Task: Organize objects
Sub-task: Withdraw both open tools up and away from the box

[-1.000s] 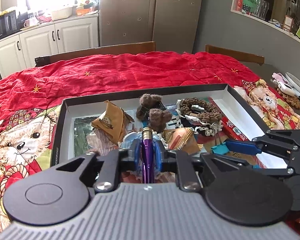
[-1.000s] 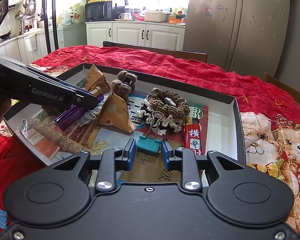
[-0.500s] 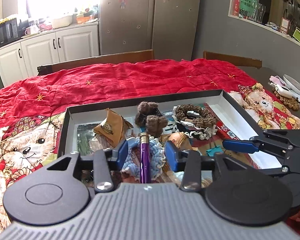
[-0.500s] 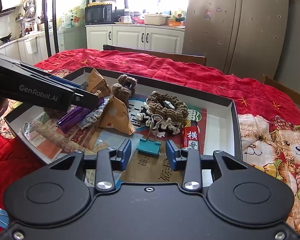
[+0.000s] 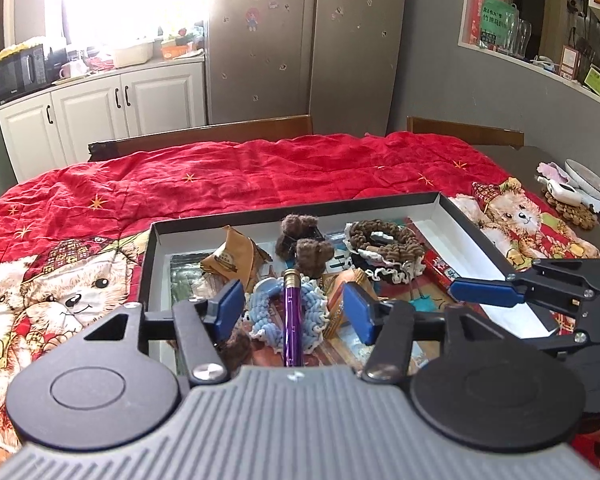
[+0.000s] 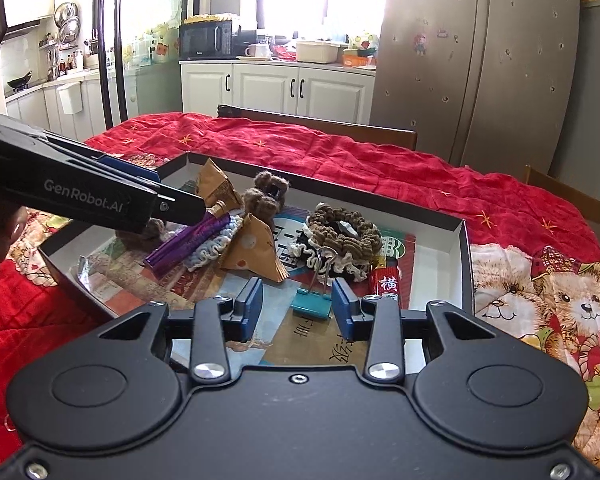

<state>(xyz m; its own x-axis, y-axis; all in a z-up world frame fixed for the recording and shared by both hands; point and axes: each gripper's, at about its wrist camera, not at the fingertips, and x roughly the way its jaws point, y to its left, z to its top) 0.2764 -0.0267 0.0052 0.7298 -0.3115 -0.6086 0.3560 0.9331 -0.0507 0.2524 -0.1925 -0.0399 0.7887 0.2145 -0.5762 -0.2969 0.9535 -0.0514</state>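
A shallow black box (image 5: 474,227) with a white inside lies on the red quilt. A purple pen (image 5: 292,314) rests in it on a light blue scrunchie (image 5: 314,307); the pen also shows in the right wrist view (image 6: 190,240). My left gripper (image 5: 296,308) is open, its pads either side of the pen and apart from it. My right gripper (image 6: 296,307) is open just above a teal binder clip (image 6: 312,306) in the box (image 6: 466,258). Brown scrunchies (image 6: 342,234), brown paper packets (image 6: 258,252) and a red packet (image 6: 386,286) also lie in the box.
The red quilt (image 5: 240,176) with teddy bear prints covers the table. Plates and small items (image 5: 580,196) sit at the table's far right edge. Wooden chair backs (image 5: 204,136) stand behind the table. Kitchen cabinets and a fridge are beyond.
My left gripper opened and let go of the purple pen, which now lies on the blue scrunchie. My right gripper opened wider over the teal binder clip. Both pulled back slightly.
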